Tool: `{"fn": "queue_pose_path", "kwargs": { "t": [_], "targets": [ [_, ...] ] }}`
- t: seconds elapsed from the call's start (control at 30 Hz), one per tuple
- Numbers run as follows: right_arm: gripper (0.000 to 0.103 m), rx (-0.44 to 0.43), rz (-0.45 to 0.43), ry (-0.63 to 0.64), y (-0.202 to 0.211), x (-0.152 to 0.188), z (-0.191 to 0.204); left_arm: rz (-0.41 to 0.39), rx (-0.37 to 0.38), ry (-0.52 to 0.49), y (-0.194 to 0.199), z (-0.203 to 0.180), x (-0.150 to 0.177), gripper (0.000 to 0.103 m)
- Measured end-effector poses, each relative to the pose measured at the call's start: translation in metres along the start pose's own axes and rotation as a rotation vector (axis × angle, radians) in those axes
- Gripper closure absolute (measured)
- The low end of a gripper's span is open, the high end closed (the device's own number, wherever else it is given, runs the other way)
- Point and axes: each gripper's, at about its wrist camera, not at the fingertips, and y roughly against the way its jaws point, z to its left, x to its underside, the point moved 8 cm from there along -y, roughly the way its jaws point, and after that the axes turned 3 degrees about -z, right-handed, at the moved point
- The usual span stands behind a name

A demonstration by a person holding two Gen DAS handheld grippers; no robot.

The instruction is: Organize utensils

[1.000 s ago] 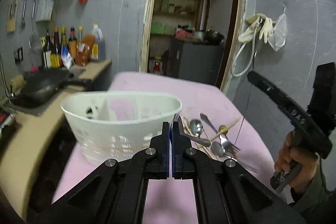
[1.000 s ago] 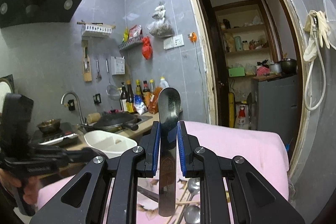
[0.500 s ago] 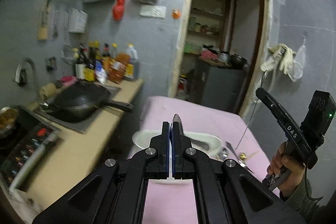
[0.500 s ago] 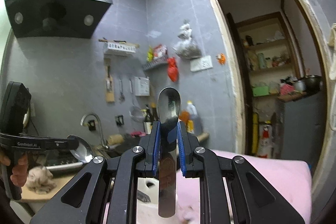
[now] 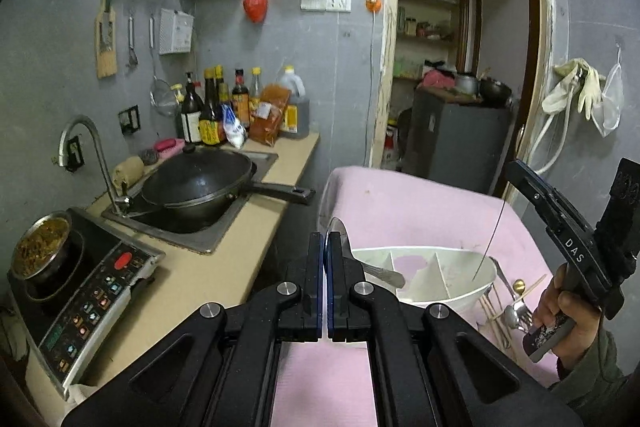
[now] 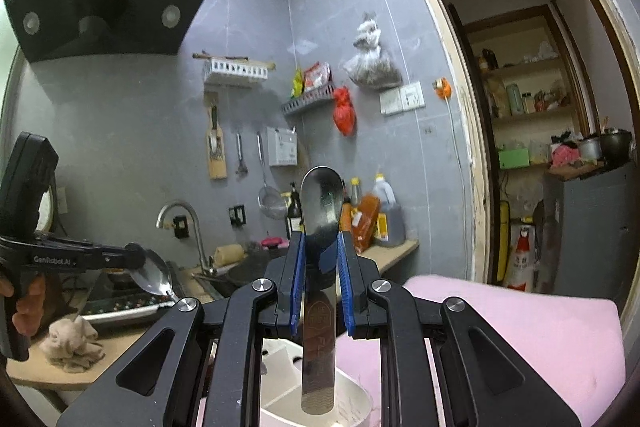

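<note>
My left gripper (image 5: 325, 239) is shut on a steel spoon (image 5: 335, 227) seen edge-on, its handle slanting right over the rim of the white divided caddy (image 5: 424, 275). In the right wrist view that same spoon (image 6: 154, 277) sticks out of the left gripper (image 6: 136, 255) at far left. My right gripper (image 6: 322, 243) is shut on a second spoon (image 6: 322, 199), bowl up, with its flat handle hanging down over the caddy (image 6: 352, 399). A hand holds the right gripper (image 5: 516, 169) above the caddy's right end. More loose utensils (image 5: 514, 307) lie on the pink cloth beside the caddy.
The pink-covered table (image 5: 400, 203) abuts a tan counter (image 5: 224, 267) with a black wok (image 5: 196, 183) in the sink, an induction cooker (image 5: 92, 291) bearing a pot, a tap and sauce bottles (image 5: 224, 107). A crumpled rag (image 6: 74, 343) lies on the counter. An open doorway (image 5: 452, 67) is behind.
Both grippers rose and swung left, each keeping its spoon. The caddy slid from straight ahead of the left gripper to low on the right, and the counter came into view.
</note>
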Motion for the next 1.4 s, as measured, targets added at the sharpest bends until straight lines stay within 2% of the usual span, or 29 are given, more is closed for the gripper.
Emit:
{"fn": "queue_pose_path", "kwargs": {
  "t": [0.2, 0.37, 0.53, 0.7, 0.87, 1.07, 1.17, 1.3, 1.4],
  "targets": [
    [0.089, 0.010, 0.046, 0.006, -0.010, 0.016, -0.002, 0.034, 0.005, -0.014, -0.015, -0.004, 0.001, 0.103],
    [0.089, 0.004, 0.073, 0.000, -0.014, 0.029, -0.002, -0.007, 0.001, -0.007, -0.004, -0.001, -0.013, 0.103],
    [0.089, 0.002, 0.076, -0.009, -0.015, 0.032, -0.002, -0.042, -0.042, -0.012, 0.010, 0.011, -0.025, 0.103],
    [0.089, 0.005, 0.078, -0.004, -0.016, 0.033, -0.003, -0.004, -0.066, -0.029, 0.002, 0.014, -0.016, 0.103],
    [0.089, 0.016, 0.107, 0.008, -0.022, 0.044, -0.004, 0.050, -0.069, -0.083, -0.020, -0.003, 0.004, 0.103],
    [0.088, 0.015, 0.191, -0.005, -0.026, 0.069, -0.008, 0.108, -0.017, -0.093, -0.051, -0.022, 0.033, 0.101],
    [0.088, 0.004, 0.219, -0.005, -0.023, 0.077, -0.007, 0.087, 0.016, -0.078, -0.056, -0.026, 0.038, 0.100],
    [0.079, 0.000, 0.216, -0.008, -0.016, 0.077, -0.007, 0.061, 0.102, -0.031, -0.053, -0.031, 0.035, 0.095],
    [0.078, 0.000, 0.182, -0.021, -0.007, 0.065, -0.008, 0.013, 0.159, 0.022, -0.046, -0.033, 0.029, 0.074]
  ]
}}
